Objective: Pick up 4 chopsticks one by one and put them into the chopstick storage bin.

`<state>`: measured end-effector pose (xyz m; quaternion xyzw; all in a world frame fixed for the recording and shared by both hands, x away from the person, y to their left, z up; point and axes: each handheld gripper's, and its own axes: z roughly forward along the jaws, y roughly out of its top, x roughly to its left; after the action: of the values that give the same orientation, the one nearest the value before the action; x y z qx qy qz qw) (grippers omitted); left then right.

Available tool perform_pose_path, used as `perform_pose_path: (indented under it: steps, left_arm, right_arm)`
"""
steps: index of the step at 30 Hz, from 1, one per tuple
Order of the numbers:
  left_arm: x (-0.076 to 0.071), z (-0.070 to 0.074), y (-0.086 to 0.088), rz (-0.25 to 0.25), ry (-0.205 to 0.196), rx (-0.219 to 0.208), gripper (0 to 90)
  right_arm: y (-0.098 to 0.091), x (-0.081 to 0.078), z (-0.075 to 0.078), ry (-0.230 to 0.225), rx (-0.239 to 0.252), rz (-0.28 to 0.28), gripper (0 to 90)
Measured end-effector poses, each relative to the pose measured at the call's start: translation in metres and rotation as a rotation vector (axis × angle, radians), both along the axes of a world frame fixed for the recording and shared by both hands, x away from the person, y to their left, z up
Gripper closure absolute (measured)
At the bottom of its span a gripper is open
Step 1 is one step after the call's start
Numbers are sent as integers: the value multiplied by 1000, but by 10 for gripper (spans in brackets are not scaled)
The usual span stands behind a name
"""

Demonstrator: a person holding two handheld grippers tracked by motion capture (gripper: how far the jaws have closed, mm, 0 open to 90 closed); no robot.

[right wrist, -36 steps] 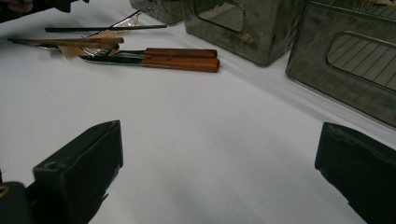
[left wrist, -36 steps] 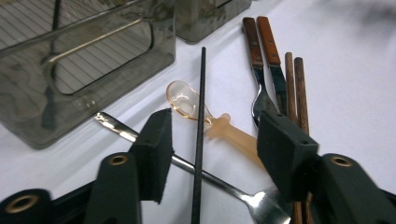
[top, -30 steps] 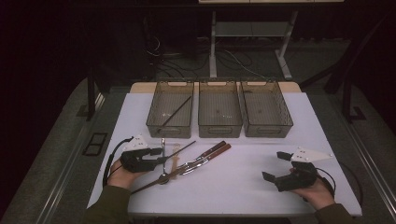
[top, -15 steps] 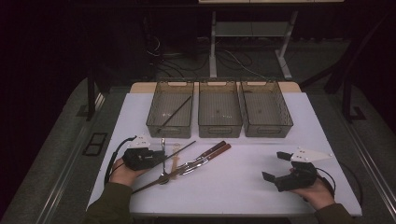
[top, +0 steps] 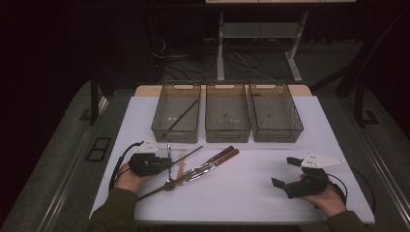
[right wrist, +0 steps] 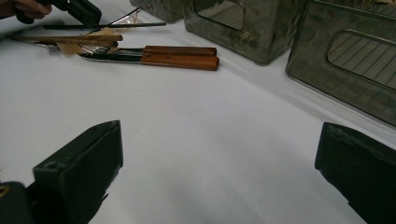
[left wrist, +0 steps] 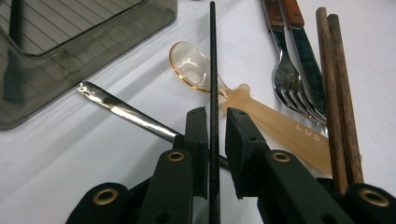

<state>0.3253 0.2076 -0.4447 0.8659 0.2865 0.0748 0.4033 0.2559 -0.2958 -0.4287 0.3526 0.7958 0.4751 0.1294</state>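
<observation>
A white table point(top: 251, 193) stands in a dark room, with three smoky bins point(top: 227, 118) at its far edge. The left bin holds one black stick point(top: 183, 116). In front of that bin, the left gripper point(left wrist: 214, 133) has just been closing around a black chopstick point(left wrist: 213, 70); whether both pads touch it is unclear. The right gripper point(top: 284, 171) rests spread wide and empty.

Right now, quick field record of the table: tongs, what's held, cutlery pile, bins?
left tongs: just been closing around the black chopstick; small gap to one pad remains, grip not certain
right tongs: open, nothing between them, over bare table
pile by left tongs: amber spoon, fork, wooden chopsticks, metal handle
bins: three grey bins; left bin has one black stick inside
</observation>
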Motion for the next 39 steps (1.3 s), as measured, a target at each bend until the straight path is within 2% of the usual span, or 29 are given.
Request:
perform_pose_path:
  steps: [9,28,39]
  left_arm:
    - [1,-2,-2,-10,13,25,800]
    - [0,0,-3,-1,9,31,850]
    - [0,5,-1,11,8,5,856]
  right_arm:
    - [0,0,0,0,0,1,12]
    - [0,0,0,-1,2,0,12]
    - [0,0,0,1,1,3,12]
